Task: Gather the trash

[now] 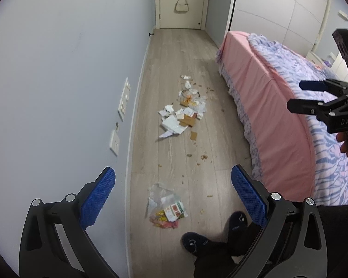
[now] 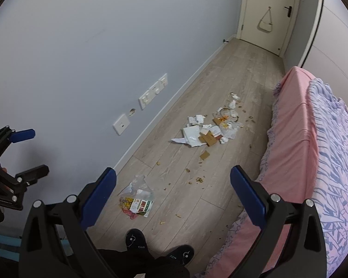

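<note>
Nothing has been gathered yet, as far as these views show: all the trash lies on the wooden floor [image 1: 174, 53] and no bag or bin is in sight. Both tongs are held above the floor, spread wide and holding nothing: the left tongs [image 1: 174, 197] and the right tongs [image 2: 172, 193].

Nearest, just ahead of the person's dark slippers [image 1: 194, 241], lies a clear plastic bag with colourful snack wrappers [image 1: 165, 208] spilling from it. One wrapper is white, green and red with printing on it, too small to read. Beyond it, loose crumbs and shell-like bits [image 1: 204, 156] are scattered toward the pink-skirted bed [image 1: 266, 106].

Farther along the middle of the floor sits the main pile [image 1: 183, 113]: crumpled white paper, brown cardboard scraps, a clear bag and an orange-printed packet, writing illegible. More white scraps [image 1: 185, 77] lie past it, toward the closed door [image 1: 181, 2].

The only readable lettering is "DAS" on the right tool's body [image 1: 346, 121]. I judge the task barely begun, with the wrapper bag the closest first pick.
</note>
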`<state>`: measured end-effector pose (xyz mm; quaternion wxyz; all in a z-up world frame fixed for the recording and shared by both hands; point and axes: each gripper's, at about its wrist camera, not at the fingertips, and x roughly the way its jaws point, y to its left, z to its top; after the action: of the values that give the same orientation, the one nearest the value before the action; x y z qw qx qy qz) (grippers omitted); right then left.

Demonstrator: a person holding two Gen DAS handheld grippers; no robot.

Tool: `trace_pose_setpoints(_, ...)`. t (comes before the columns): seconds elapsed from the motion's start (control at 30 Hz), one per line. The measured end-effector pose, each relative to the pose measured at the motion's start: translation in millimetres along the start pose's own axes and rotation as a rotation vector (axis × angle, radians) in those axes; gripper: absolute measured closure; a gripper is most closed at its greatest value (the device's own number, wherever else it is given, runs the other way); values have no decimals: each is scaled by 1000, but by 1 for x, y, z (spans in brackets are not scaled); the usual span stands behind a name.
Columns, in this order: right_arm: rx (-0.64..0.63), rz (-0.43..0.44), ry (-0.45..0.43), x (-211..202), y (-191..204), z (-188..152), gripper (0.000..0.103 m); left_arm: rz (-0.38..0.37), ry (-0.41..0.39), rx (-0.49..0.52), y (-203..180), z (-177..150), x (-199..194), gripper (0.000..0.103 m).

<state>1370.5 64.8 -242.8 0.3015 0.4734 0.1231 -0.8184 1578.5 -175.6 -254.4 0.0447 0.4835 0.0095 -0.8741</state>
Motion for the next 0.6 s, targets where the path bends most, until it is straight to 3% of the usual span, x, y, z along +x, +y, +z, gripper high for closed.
trace_pose_setpoints(0.3,-101,86,72,38,19,-16,7,59,41,-125,6,-50,14,6)
trace_pose_setpoints(0.6,-220,195,66,62,21,-19,7,148,63,-246,-23,-76,24,6)
